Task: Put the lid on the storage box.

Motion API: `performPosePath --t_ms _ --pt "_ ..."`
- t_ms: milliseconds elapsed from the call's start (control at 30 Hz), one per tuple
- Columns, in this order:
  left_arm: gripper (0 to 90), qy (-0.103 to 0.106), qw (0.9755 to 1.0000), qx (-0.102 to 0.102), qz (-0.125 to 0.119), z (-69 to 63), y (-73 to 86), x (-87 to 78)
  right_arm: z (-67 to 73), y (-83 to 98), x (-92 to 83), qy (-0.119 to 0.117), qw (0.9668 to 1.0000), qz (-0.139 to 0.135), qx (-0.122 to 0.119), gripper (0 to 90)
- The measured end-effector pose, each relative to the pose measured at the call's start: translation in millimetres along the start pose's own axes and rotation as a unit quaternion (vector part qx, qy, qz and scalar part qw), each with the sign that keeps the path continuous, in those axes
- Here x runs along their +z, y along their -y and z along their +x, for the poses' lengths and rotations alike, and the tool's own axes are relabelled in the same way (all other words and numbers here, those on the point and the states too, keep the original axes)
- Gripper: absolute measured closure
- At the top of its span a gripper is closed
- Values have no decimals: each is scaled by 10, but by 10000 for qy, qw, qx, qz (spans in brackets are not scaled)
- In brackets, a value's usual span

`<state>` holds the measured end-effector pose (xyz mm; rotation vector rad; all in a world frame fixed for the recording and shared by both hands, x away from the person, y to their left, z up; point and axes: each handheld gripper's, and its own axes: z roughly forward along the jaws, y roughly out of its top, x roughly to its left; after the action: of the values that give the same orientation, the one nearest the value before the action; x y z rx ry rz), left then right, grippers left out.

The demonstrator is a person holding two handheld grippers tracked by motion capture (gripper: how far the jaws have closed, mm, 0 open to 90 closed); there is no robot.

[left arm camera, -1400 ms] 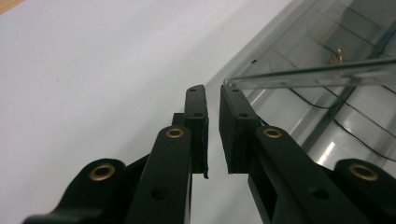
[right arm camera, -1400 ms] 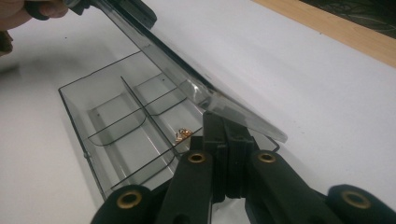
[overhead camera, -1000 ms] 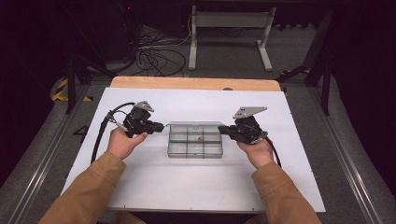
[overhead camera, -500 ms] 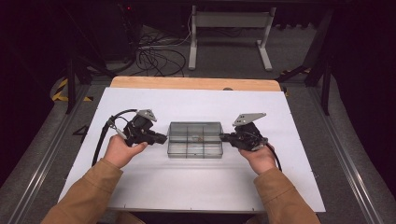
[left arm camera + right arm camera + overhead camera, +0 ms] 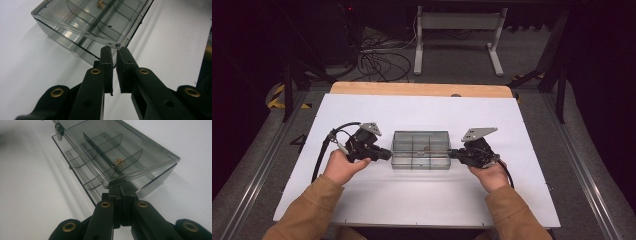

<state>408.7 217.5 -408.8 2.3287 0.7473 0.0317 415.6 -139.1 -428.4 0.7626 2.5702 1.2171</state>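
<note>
A clear smoky plastic compartment box [image 5: 421,150] lies in the middle of the white table [image 5: 422,200]. A small gold piece [image 5: 118,161] sits in one of its compartments. My left gripper [image 5: 388,154] points at the box's left end. In the left gripper view its jaws [image 5: 114,51] stand almost together with nothing between them, their tips at a corner of the lid [image 5: 87,22]. My right gripper [image 5: 453,154] points at the box's right end. It is shut [image 5: 121,187], with its tips tucked under the lid's overhanging edge [image 5: 120,147], which stands a little above the base.
A wooden strip [image 5: 422,89] borders the table's far edge. Beyond it are cables [image 5: 379,60] and a white metal stand [image 5: 457,30] on the floor. A hinge clip [image 5: 58,132] shows on the box's long side.
My left gripper has moved right and nearer the person, up to the box's left end. The right gripper has shifted only slightly. The box has stayed put.
</note>
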Motion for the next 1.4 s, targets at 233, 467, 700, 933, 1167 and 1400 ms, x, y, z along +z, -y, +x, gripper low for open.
performPosePath --t_ms 233,467,700,933,1167,1400 --pt "833 -17 9999 21 118 -38 32 49 34 62 -12 -7 9999 136 -45 900" --pt "830 -75 9997 39 242 -72 56 95 104 88 0 -13 9994 311 -156 900" --pt "829 -68 9996 48 284 -79 84 109 130 115 0 -29 9991 385 -145 900" --pt "829 -70 9993 48 368 -85 99 142 138 140 6 -28 9989 450 -161 900" --pt "829 -68 9989 29 457 -90 109 181 143 156 11 -23 9985 517 -164 900" --pt "829 -102 9985 80 539 -102 108 204 147 169 13 -33 9982 572 -183 899"
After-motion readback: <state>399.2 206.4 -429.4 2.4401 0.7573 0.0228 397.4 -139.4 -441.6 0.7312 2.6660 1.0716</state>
